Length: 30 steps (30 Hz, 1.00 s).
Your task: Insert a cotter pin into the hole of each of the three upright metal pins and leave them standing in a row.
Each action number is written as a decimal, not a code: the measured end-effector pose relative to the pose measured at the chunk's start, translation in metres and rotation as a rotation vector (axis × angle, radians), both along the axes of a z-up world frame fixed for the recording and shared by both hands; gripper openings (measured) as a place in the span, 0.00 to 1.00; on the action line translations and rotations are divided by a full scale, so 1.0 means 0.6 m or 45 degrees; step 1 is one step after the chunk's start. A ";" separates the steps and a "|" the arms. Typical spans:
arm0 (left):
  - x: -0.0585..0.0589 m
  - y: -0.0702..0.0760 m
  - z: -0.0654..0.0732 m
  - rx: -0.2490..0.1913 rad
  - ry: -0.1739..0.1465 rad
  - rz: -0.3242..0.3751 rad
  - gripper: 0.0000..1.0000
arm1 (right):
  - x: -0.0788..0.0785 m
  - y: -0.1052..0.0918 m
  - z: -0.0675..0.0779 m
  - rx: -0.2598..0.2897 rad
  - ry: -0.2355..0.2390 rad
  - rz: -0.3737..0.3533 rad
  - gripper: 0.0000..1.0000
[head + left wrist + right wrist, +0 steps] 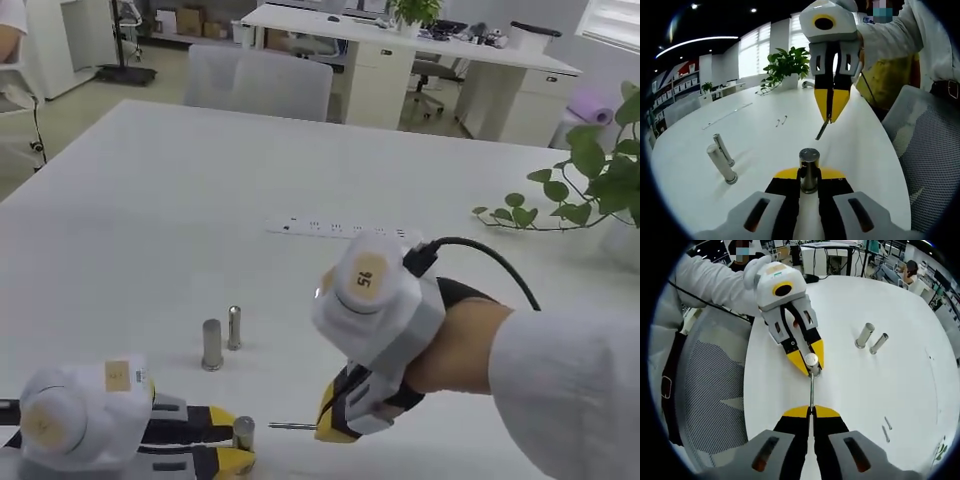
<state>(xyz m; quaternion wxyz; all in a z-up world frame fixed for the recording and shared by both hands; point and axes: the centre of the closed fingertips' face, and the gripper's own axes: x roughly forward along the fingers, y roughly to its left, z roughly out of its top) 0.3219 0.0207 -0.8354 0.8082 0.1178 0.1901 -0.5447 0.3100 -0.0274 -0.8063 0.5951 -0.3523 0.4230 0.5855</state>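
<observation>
Low in the head view, my left gripper (238, 452) is shut on an upright metal pin (243, 432); in its own view the jaws (809, 176) clamp that pin (809, 167) near its base. My right gripper (322, 428) is shut on a thin cotter pin (292, 426) that points at the held pin. In the right gripper view the cotter pin (811, 390) reaches from my jaws (811, 411) to just under the pin's head (811, 360). Two more metal pins (212, 344) (234, 327) stand free on the white table. Two loose cotter pins (780, 121) lie farther out.
A white power strip (345, 230) lies across the middle of the table (150, 200). A potted plant (590, 180) trails leaves at the right edge. A grey mesh chair (927, 150) sits at the near table edge by the person.
</observation>
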 end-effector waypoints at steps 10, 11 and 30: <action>0.001 -0.001 0.000 -0.009 -0.004 0.012 0.10 | 0.005 0.009 -0.006 0.002 -0.007 0.011 0.03; 0.001 -0.001 0.000 -0.011 -0.003 0.016 0.10 | 0.004 0.010 -0.007 0.002 -0.008 0.015 0.03; 0.002 -0.001 0.000 -0.008 -0.005 0.013 0.10 | 0.004 0.019 -0.010 0.006 -0.046 0.080 0.03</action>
